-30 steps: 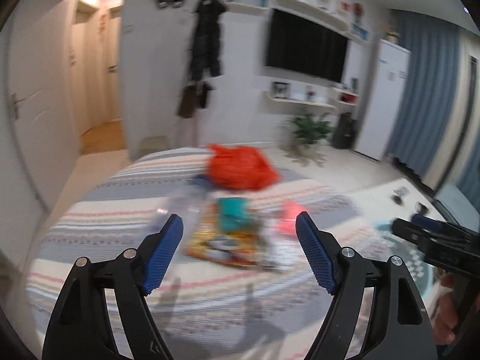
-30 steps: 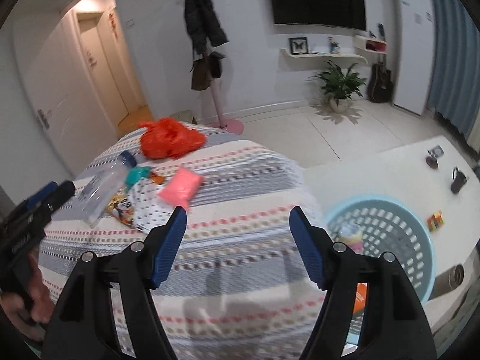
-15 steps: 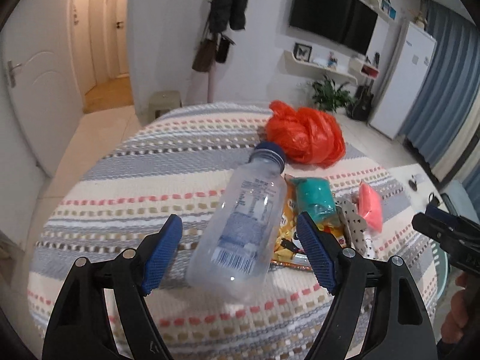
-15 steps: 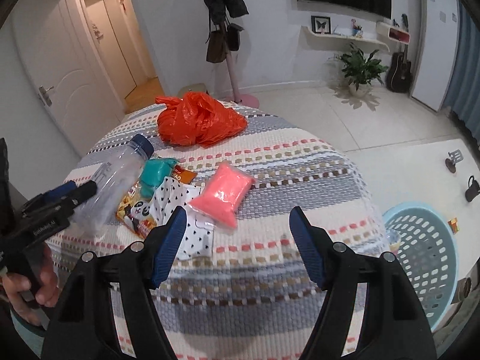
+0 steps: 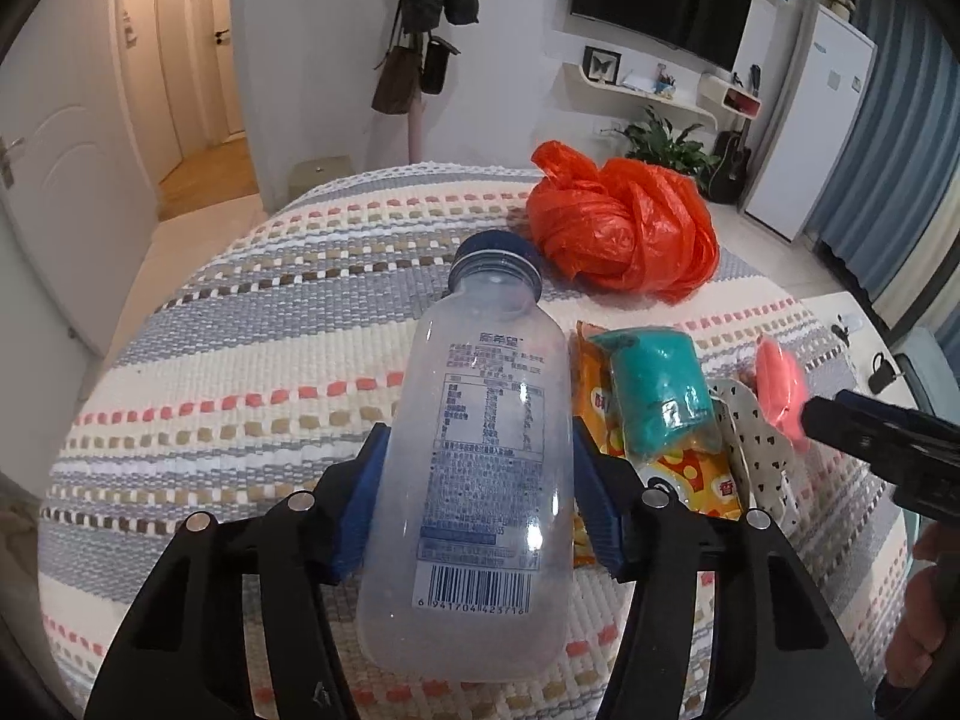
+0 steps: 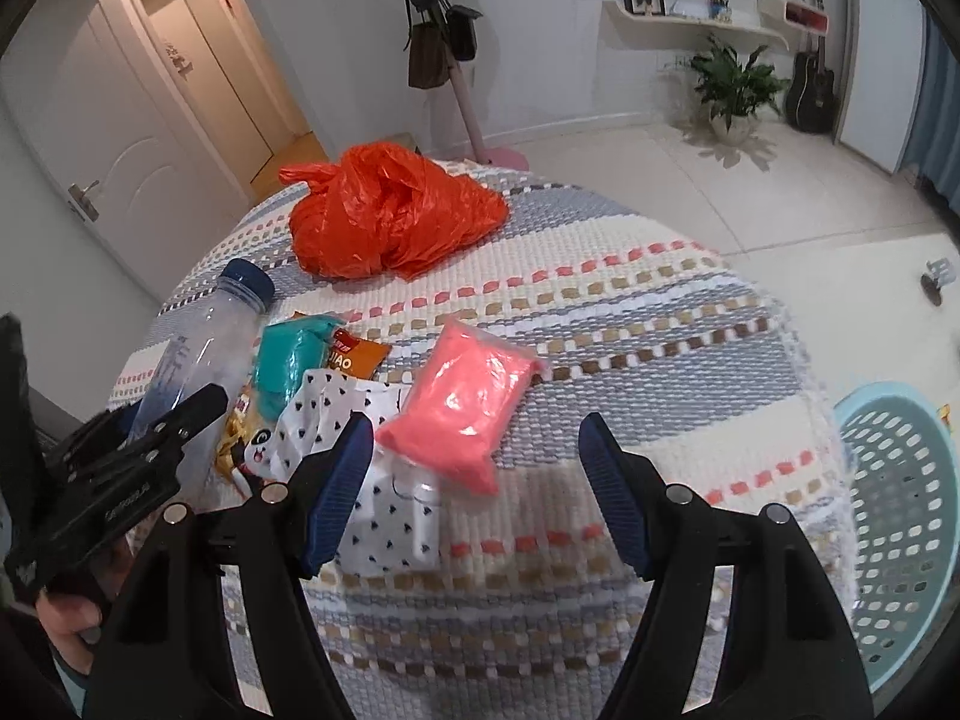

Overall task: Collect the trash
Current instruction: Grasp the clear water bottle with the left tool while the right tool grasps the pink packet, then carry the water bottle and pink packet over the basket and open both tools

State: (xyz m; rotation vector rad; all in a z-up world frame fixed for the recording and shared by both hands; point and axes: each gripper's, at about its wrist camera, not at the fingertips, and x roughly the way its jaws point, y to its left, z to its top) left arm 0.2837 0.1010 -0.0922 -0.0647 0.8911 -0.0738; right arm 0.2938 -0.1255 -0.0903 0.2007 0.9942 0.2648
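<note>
A clear plastic bottle (image 5: pixel 480 450) with a blue cap lies on the striped tablecloth (image 5: pixel 270 360). My left gripper (image 5: pixel 477 498) is closing around its body, and both blue pads sit against its sides. To the bottle's right lie a teal packet (image 5: pixel 657 396), an orange snack wrapper (image 5: pixel 690 468) and a crumpled orange plastic bag (image 5: pixel 624 234). My right gripper (image 6: pixel 474 480) hangs open just above a pink packet (image 6: pixel 468 402) and a white heart-patterned bag (image 6: pixel 372 480), with nothing held. The right wrist view shows the bottle (image 6: pixel 198 354) at the left.
A light blue slotted basket (image 6: pixel 900 480) stands on the floor to the right of the round table. Behind the table are a coat stand, a door and a potted plant. A hand holds the left gripper's handle (image 6: pixel 108 498).
Both grippers came forward and down over the table. The left jaws, wide apart before, have closed in around the bottle. The right jaws kept the same width.
</note>
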